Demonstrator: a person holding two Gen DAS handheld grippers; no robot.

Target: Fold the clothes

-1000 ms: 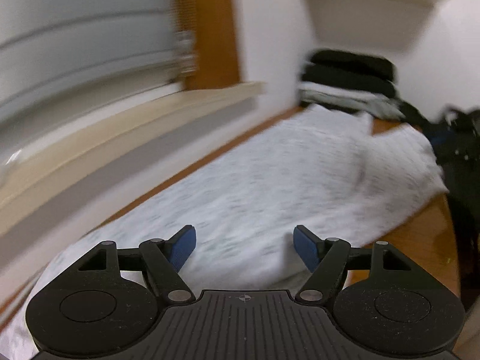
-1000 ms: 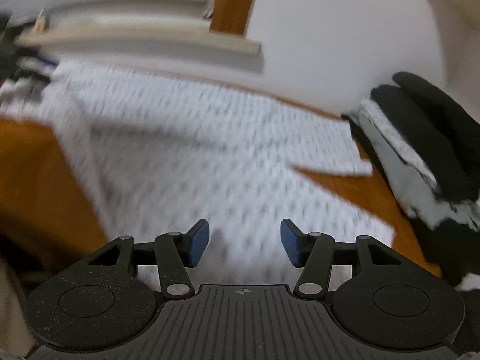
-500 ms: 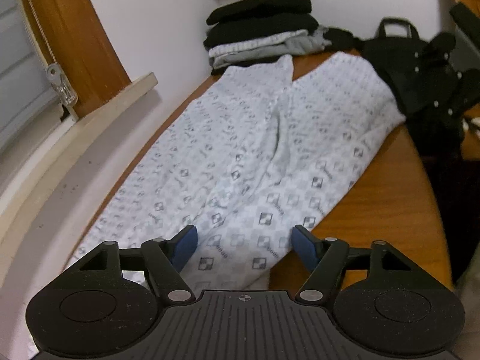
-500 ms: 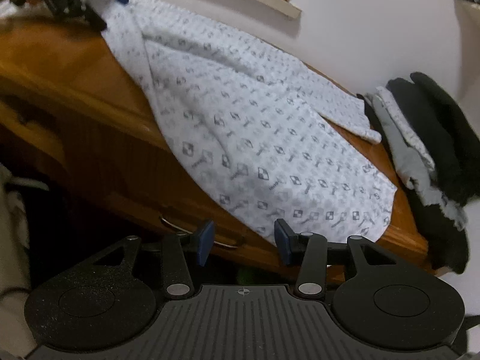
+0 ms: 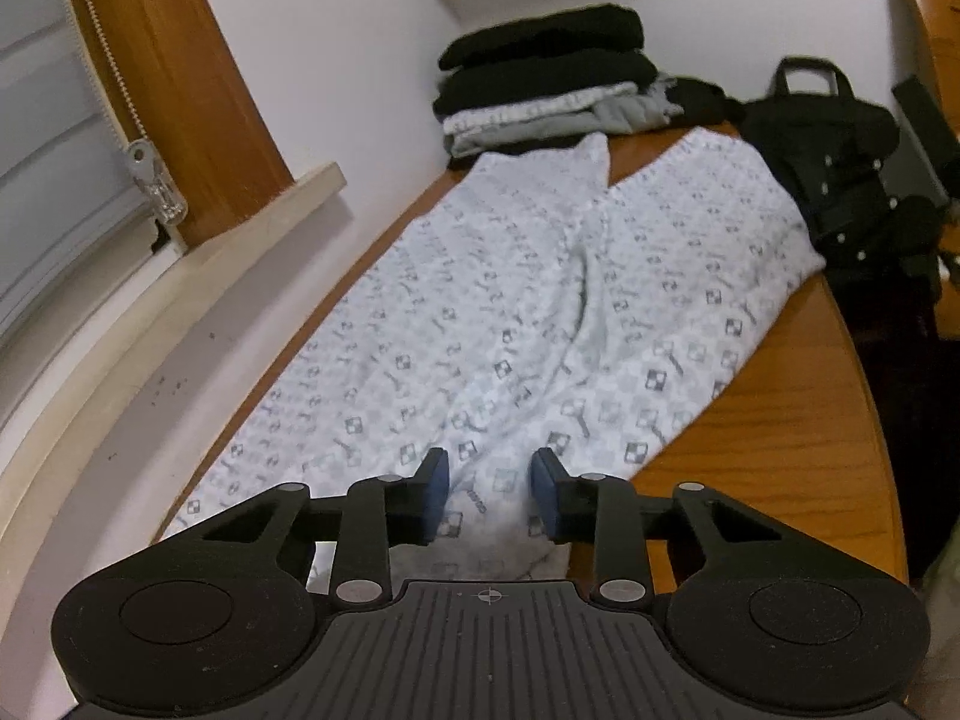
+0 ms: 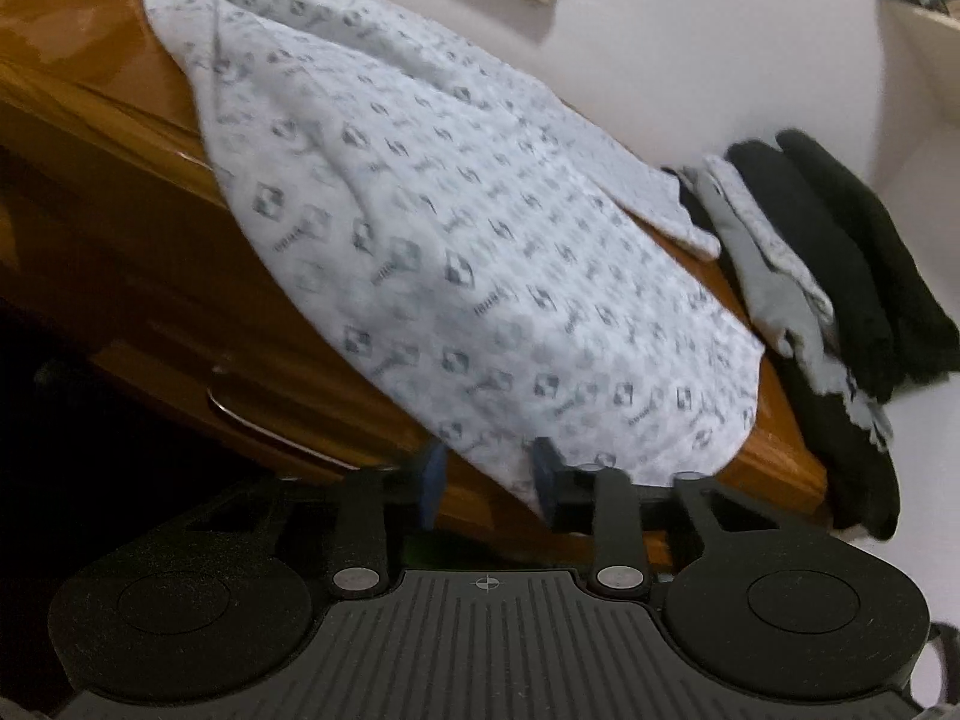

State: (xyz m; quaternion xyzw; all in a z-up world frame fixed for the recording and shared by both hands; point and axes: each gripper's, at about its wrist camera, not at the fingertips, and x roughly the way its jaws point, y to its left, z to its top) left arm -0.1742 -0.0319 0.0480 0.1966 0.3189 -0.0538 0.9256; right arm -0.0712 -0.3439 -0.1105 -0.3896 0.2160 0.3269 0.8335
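White trousers with a grey check print (image 5: pixel 540 300) lie stretched along the wooden table (image 5: pixel 780 450). My left gripper (image 5: pixel 489 489) is low over their near end. Its jaws are closing with a slight ridge of the cloth between the blue pads, which stand apart from it. In the right wrist view the trousers (image 6: pixel 480 240) run from the far left to a leg end that hangs over the table's front edge (image 6: pixel 90 120). My right gripper (image 6: pixel 487 477) is at that hanging hem, its jaws closing with the hem's edge between them and not pinched.
A stack of folded black and grey clothes (image 5: pixel 540 90) stands at the table's far end by the wall, also seen in the right wrist view as the stack (image 6: pixel 840 252). A black bag (image 5: pixel 840 180) lies beside the trousers. A drawer handle (image 6: pixel 270 426) sits under the table edge.
Both pairs of jaws have narrowed. The left gripper swung round to look down the trousers and settled at their near end. The right gripper sank to the hem at the table's edge.
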